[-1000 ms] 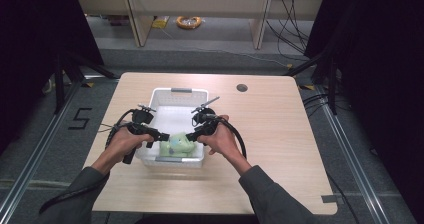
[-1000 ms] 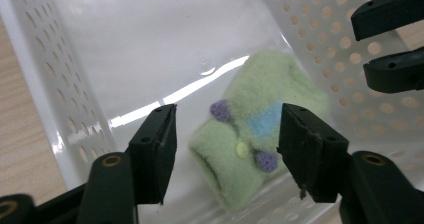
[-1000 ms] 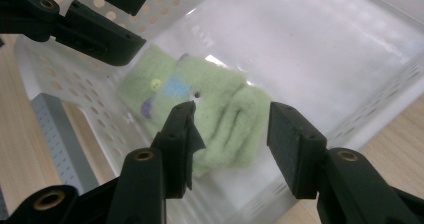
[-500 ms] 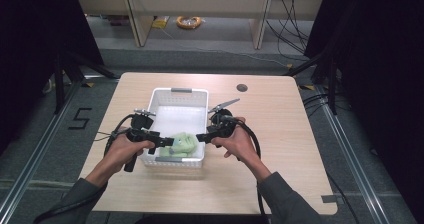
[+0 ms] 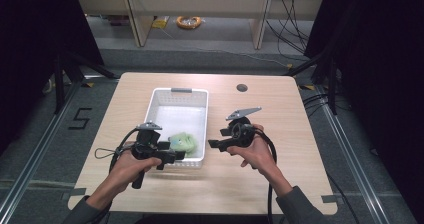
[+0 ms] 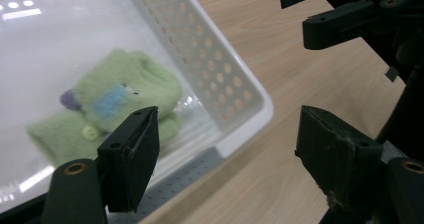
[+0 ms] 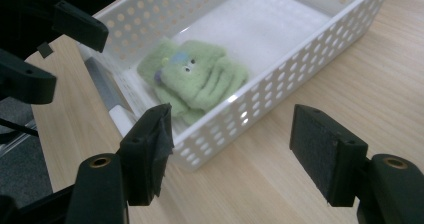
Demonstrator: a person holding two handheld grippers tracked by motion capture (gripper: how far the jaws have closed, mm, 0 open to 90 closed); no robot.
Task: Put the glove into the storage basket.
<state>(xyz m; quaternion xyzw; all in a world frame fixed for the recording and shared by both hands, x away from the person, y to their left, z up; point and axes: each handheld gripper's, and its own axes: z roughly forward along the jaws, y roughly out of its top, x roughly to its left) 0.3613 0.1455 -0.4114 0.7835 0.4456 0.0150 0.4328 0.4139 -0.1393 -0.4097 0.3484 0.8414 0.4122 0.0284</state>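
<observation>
Both grippers' fingers [image 6: 135,154] have just opened, holding nothing; green garment [image 5: 183,143], seemingly folded, in basket [image 5: 200,98].

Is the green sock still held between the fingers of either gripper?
No, the green sock lies loose inside the white basket, apart from both open grippers.

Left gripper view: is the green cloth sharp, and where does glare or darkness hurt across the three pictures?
Left gripper view: the green cloth is soft, slightly blurred; ceiling lights glare off the basket floor. Right gripper view: the cloth is sharper, the near jaws soft. High view: the table is evenly lit, its surroundings nearly black.
</observation>
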